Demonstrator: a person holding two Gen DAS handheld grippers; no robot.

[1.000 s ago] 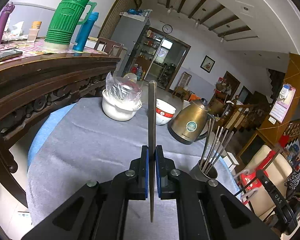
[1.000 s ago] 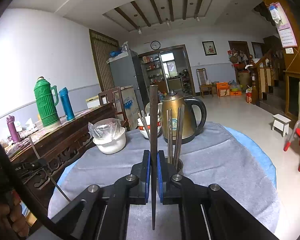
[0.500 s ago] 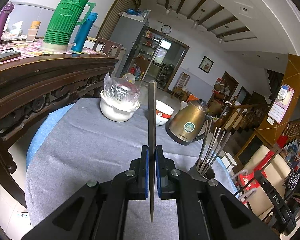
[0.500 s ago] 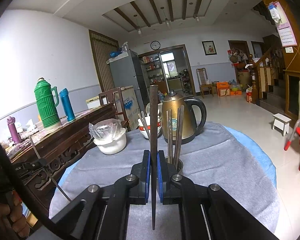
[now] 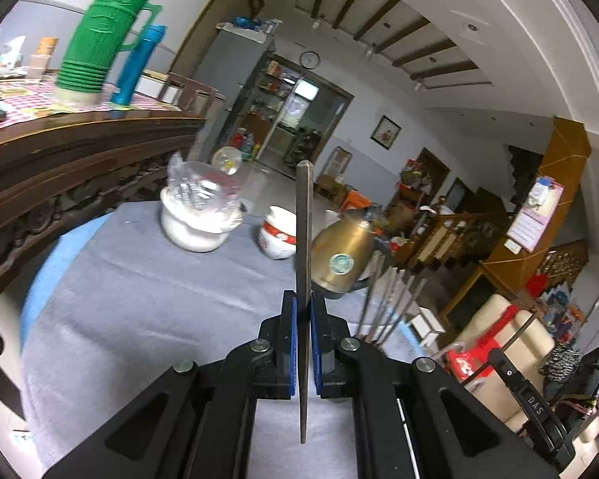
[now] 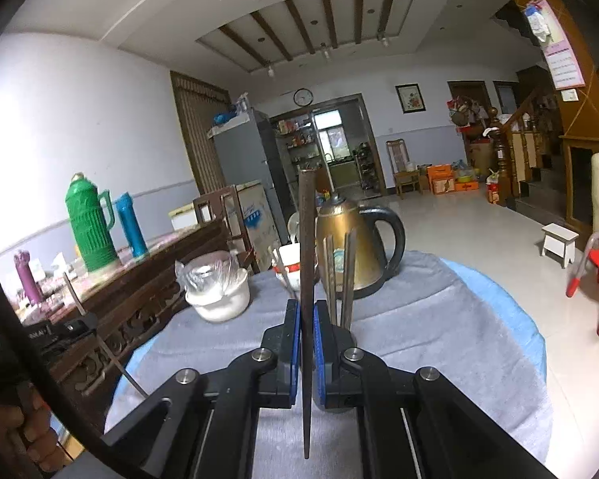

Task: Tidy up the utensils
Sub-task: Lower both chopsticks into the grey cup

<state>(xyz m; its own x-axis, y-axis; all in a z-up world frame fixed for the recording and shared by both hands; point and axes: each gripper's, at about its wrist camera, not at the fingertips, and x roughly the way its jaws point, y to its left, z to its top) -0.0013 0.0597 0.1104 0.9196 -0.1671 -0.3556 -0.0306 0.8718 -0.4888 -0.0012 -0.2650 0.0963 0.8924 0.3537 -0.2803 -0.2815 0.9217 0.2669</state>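
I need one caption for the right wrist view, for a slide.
Right gripper shut on a chopstick, before a holder of chopsticks and a brass kettle.

Bowl (image 6: pixel 219 299) left of kettle (image 6: pixel 351 239); chopstick holder (image 6: pixel 341 331) before kettle — on table (image 6: pixel 439 339)

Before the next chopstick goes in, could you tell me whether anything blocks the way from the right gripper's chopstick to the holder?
Nothing visible does. The right gripper is shut on its chopstick; the holder stands just behind it, already holding chopsticks, the kettle farther back.
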